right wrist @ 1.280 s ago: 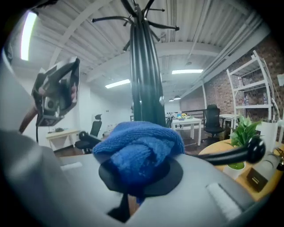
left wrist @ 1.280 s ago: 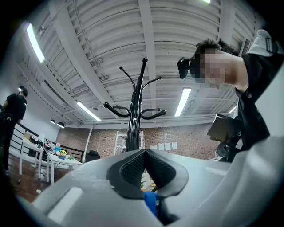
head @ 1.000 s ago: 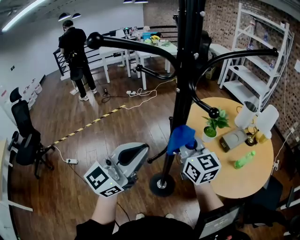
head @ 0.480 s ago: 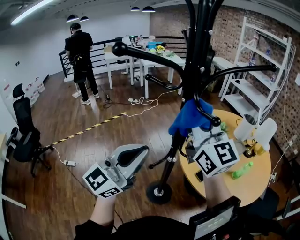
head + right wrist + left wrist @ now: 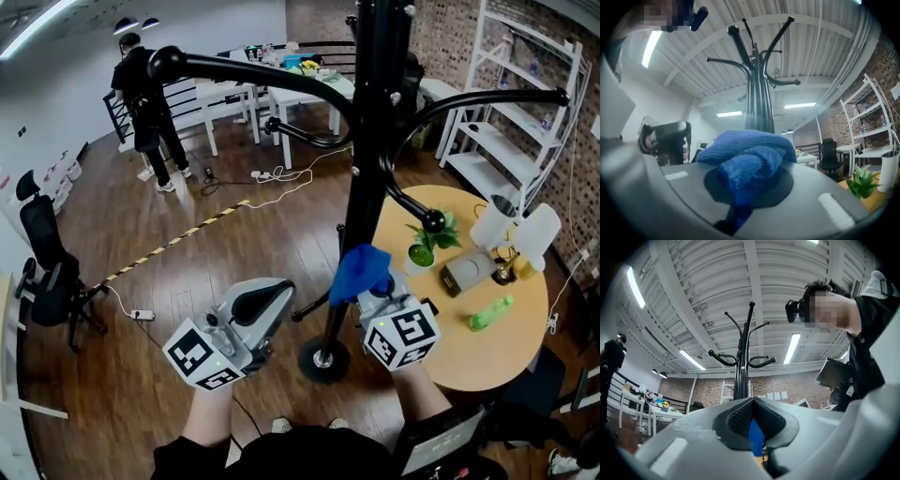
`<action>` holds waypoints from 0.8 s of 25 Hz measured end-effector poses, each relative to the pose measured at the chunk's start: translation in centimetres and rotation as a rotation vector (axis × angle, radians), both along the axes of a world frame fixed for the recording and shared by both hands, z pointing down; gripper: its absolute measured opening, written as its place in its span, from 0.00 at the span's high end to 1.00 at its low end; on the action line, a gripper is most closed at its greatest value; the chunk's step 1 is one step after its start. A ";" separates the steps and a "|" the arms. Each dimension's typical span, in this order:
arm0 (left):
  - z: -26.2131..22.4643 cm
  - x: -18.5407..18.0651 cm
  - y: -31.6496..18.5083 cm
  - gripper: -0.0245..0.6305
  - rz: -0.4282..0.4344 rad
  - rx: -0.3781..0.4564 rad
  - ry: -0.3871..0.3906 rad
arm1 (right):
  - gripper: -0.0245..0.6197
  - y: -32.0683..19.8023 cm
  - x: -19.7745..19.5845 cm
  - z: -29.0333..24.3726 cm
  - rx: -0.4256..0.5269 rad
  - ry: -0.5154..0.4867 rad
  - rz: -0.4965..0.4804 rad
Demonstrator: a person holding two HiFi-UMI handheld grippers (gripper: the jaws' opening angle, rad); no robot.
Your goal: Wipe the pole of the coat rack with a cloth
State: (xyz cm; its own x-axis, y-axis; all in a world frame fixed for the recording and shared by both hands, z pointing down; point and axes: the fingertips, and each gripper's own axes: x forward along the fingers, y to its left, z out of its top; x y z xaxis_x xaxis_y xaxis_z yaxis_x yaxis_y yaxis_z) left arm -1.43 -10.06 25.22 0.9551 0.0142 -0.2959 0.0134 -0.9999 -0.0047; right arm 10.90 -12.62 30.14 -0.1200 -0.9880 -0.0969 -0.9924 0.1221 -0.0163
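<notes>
Low at centre of the head view, the right gripper (image 5: 377, 298) pinches a bunched blue microfibre cloth (image 5: 361, 267), with its jaws clamped on a fold. The cloth rests against the lower part of the black metal pole (image 5: 364, 169) of the coat rack, above the round black base (image 5: 323, 361). The left gripper (image 5: 277, 298) hangs left of the pole and apart from it. Its jaws are pressed together on nothing, and only a sliver of blue shows beyond them. Judged step: a wiping stroke along the pole. To do it well, the bunched face should press flat on the metal and run lengthwise. The grip should be firm enough that the fold does not slip out. The stroke should steer around the curved hook arms where they branch off. Count: one coat rack, one pole, one cloth and two grippers, with at least four curved arms ending in balls. Right of frame sit one round wooden table (image 5: 525, 347), one green bottle (image 5: 489, 314) and one small potted plant (image 5: 429, 246). One person (image 5: 145, 103) stands at upper left, well apart.
</notes>
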 end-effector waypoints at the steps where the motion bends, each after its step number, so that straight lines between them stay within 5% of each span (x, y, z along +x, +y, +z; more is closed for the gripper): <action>1: 0.3 0.1 0.0 0.97 0.000 -0.009 -0.005 | 0.93 0.0 0.0 2.0 -0.032 0.001 0.005; 13: 1.8 -0.5 0.2 0.97 -0.012 -0.054 -0.036 | 0.93 -1.1 -0.9 17.6 -0.356 -0.003 0.012; 20: 1.2 -1.2 0.0 0.97 -0.021 -0.044 -0.020 | 0.93 -0.3 0.2 12.2 -0.260 -0.075 0.033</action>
State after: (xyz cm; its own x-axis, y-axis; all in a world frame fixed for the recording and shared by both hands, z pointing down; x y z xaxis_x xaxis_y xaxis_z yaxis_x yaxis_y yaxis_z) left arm -2.60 -10.08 26.40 0.9607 -0.0185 -0.2769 -0.0081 -0.9992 0.0388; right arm 11.11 -12.96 42.34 -0.0897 -0.9842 0.1528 -0.9906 0.0722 -0.1165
